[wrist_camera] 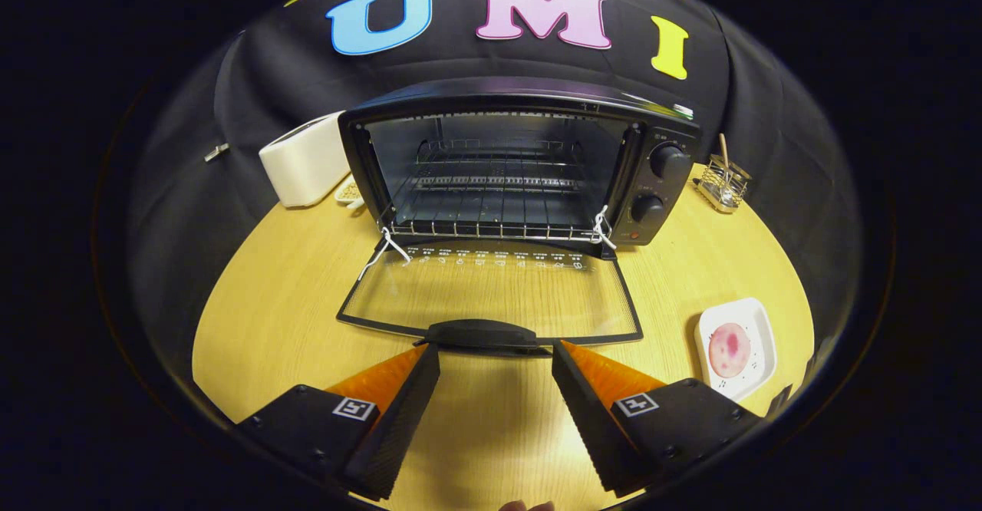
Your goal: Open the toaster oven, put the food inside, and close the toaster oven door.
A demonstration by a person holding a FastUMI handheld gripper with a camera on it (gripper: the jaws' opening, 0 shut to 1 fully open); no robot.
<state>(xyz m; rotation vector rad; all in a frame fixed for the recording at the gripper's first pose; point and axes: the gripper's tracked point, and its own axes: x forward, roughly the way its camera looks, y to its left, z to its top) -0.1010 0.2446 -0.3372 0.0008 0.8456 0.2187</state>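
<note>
Oven door [491, 296] lies flat open, gripper [495, 357] spread and empty just near its handle [482, 334]; next swing right to the food [729, 348] on the white plate [759, 323], pinch gently at the edge.

One toaster oven [522, 166], one plate [736, 346], one toaster [303, 159].

table [307, 319]: pale matt wood | oven door [491, 296]: clear glass | rack [491, 227]: shiny wire
</note>
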